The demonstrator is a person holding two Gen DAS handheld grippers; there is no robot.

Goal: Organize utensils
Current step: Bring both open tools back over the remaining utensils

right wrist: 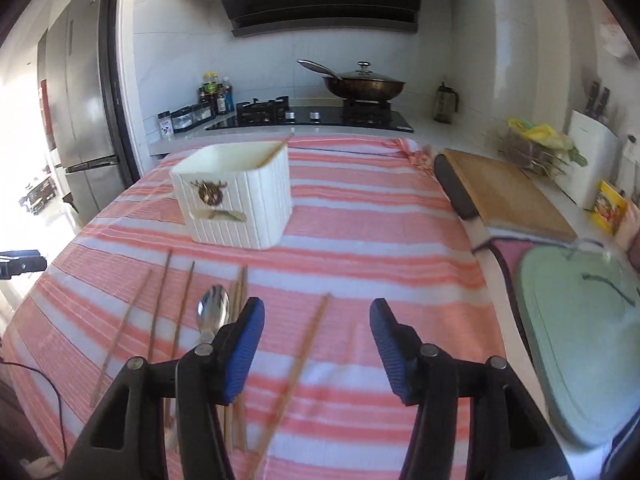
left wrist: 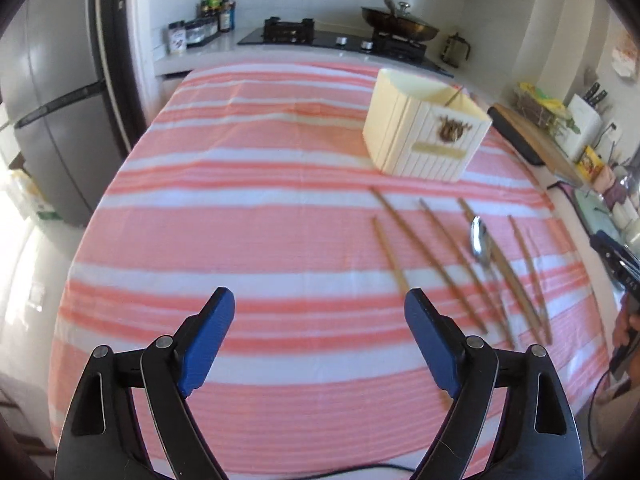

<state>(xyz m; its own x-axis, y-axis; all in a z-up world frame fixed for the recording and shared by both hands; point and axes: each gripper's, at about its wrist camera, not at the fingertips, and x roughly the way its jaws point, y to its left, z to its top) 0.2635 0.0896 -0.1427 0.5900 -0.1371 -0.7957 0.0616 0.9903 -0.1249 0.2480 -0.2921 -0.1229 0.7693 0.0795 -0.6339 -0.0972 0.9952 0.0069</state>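
A: Left tongs (left wrist: 320, 304), status?
B: Jaws wide, nothing btwn them, just striped cloth (left wrist: 248, 208) below. Blue pads clear of everything.
A: Utensils?
B: In left wrist view, wooden chopsticks (left wrist: 412, 240) lie loose on the cloth at approx 2 o'clock from the tongs, fanned side by side. Metal spoon (left wrist: 479, 240) among them, bowl end pointing away, lying against one stick.
A: Holder?
B: Cream ribbed box (left wrist: 424, 136) w/ a brown emblem on front, upright on the tabletop (left wrist: 208, 56), past the sticks at 1 o'clock. One stick leans out of its far corner.
A: Right tongs (right wrist: 318, 316)?
B: Open about halfway, holding nothing. One chopstick (right wrist: 304, 352) lies on the cloth in the gap btwn the pads, slanted, no pad touching it as far as I can tell.
A: Rest from that side?
B: Spoon (right wrist: 212, 310) just beside the left pad at 10 o'clock, other sticks (right wrist: 160, 308) further left. Box (right wrist: 236, 196) at 11 o'clock, well apart. Wooden board (right wrist: 504, 196) and green mat (right wrist: 580, 340) off the cloth at 2–3 o'clock. Pics blurry.
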